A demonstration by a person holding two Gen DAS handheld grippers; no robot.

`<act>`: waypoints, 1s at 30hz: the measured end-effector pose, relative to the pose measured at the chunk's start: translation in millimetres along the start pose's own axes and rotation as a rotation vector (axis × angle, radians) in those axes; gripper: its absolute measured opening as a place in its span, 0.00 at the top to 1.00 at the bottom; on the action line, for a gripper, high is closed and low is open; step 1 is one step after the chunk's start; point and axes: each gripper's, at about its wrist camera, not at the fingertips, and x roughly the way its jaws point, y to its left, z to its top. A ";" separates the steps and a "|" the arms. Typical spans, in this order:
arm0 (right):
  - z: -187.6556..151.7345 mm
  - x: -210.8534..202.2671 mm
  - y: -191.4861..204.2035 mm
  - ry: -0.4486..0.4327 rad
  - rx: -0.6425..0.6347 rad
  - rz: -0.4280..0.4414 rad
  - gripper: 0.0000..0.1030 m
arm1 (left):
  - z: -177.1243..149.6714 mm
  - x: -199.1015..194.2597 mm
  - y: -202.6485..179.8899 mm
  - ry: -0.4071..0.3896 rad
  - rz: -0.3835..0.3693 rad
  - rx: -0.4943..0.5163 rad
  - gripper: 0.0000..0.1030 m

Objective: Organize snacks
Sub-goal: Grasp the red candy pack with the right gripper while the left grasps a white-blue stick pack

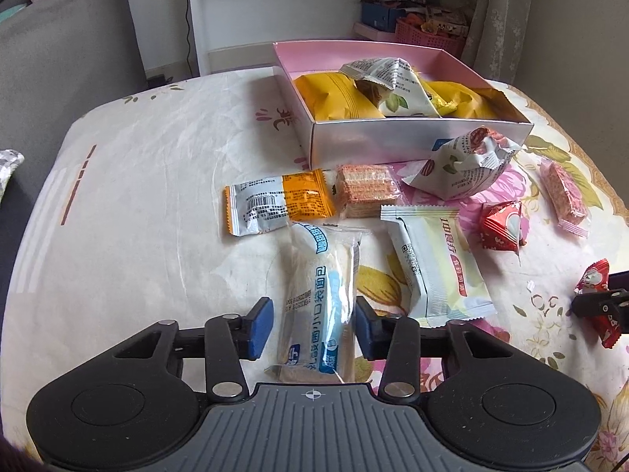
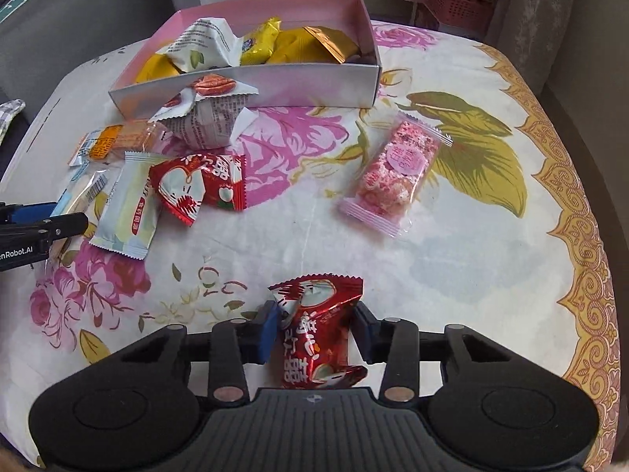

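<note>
A pink-lined box (image 1: 393, 137) (image 2: 275, 82) on the flowered table holds yellow and white snack packs. My left gripper (image 1: 314, 322) is open, its blue pads either side of a blue-and-white bread pack (image 1: 318, 299) lying on the table; the right pad is close to it. My right gripper (image 2: 314, 326) has its pads against a red candy pack (image 2: 314, 334), also seen in the left wrist view (image 1: 597, 295). Loose snacks lie between grippers and box.
On the table: an orange-and-silver pack (image 1: 275, 200), a wafer pack (image 1: 365, 188), a pale yellow pack (image 1: 436, 263) (image 2: 125, 212), a white pyramid pack (image 1: 464, 169) (image 2: 208, 118), a second red pack (image 1: 503, 228) (image 2: 200, 185), a pink pack (image 1: 566, 196) (image 2: 397, 173). A shelf stands behind.
</note>
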 end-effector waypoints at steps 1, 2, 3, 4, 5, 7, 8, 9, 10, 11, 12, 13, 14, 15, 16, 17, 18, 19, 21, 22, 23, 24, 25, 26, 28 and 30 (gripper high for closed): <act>1.4 0.6 -1.8 0.000 0.000 0.002 0.70 | 0.0 -0.4 0.1 0.000 -0.001 -0.003 0.68; 1.5 0.8 -1.5 -0.001 0.000 0.003 0.70 | 0.0 -0.7 0.5 0.001 0.000 -0.007 0.68; 2.2 0.8 -1.9 -0.001 0.002 0.006 0.70 | 0.4 -1.1 0.7 0.002 0.000 -0.011 0.70; 3.2 1.7 -2.9 -0.001 0.004 0.011 0.70 | 0.6 -1.3 1.1 0.003 0.001 -0.014 0.73; 6.2 0.3 -5.2 -0.001 0.007 0.015 0.70 | 0.8 -1.8 1.6 0.003 0.001 -0.019 0.76; 8.9 0.7 -8.8 -0.001 0.012 0.023 0.70 | 1.3 -3.1 3.0 0.004 -0.001 -0.033 0.81; 9.6 1.0 -9.6 -0.002 0.015 0.027 0.70 | 1.6 -3.9 3.8 0.003 -0.003 -0.039 0.82; 9.8 1.0 -10.1 -0.002 0.019 0.031 0.70 | 1.8 -4.8 5.0 0.002 -0.007 -0.045 0.82; 11.2 1.9 -10.9 -0.001 0.023 0.036 0.70 | 2.2 -5.6 5.9 0.001 -0.011 -0.052 0.83; 11.6 2.0 -11.9 -0.001 0.027 0.039 0.70 | 2.5 -6.3 6.6 0.001 -0.016 -0.059 0.83; 11.7 1.9 -12.4 -0.002 0.030 0.042 0.70 | 2.8 -6.9 7.3 0.002 -0.020 -0.065 0.83; 12.3 2.2 -13.3 -0.001 0.033 0.044 0.70 | 2.9 -7.3 7.6 0.002 -0.024 -0.068 0.83; 12.6 2.0 -13.7 -0.002 0.036 0.046 0.70 | 3.1 -7.8 7.7 0.003 -0.027 -0.071 0.83; 13.2 1.5 -14.0 -0.004 0.041 0.049 0.70 | 3.3 -8.1 7.8 0.003 -0.028 -0.073 0.83; 13.9 0.9 -14.5 -0.006 0.045 0.053 0.70 | 3.6 -8.4 7.7 0.003 -0.029 -0.076 0.83; 14.6 -0.1 -14.8 -0.010 0.049 0.057 0.70 | 4.0 -8.7 7.6 0.003 -0.029 -0.078 0.83; 15.0 -1.4 -15.0 -0.016 0.051 0.060 0.70 | 4.5 -9.1 7.5 0.001 -0.029 -0.081 0.83; 15.4 -2.5 -15.1 -0.021 0.051 0.062 0.70 | 5.1 -9.8 7.5 0.000 -0.030 -0.083 0.83; 15.8 -5.1 -15.5 -0.029 0.053 0.067 0.70 | 6.5 -12.3 7.9 -0.008 -0.035 -0.091 0.83; 16.2 -5.8 -15.8 -0.031 0.055 0.069 0.70 | 7.1 -13.6 8.1 -0.012 -0.036 -0.093 0.83; 16.5 -6.5 -16.3 -0.032 0.058 0.072 0.70 | 7.9 -15.3 8.4 -0.016 -0.037 -0.096 0.83; 16.9 -7.0 -16.8 -0.033 0.061 0.074 0.70 | 8.4 -17.0 8.5 -0.021 -0.037 -0.097 0.83; 17.3 -7.6 -17.2 -0.035 0.066 0.076 0.70 | 8.9 -18.3 8.8 -0.024 -0.037 -0.099 0.83; 17.9 -8.1 -17.8 -0.036 0.070 0.078 0.70 | 9.5 -19.8 9.3 -0.028 -0.038 -0.102 0.83; 19.5 -8.9 -19.3 -0.037 0.080 0.084 0.70 | 10.8 -22.1 11.0 -0.032 -0.040 -0.113 0.83; 22.1 -10.0 -20.8 -0.041 0.088 0.090 0.70 | 13.0 -24.3 13.0 -0.036 -0.040 -0.124 0.83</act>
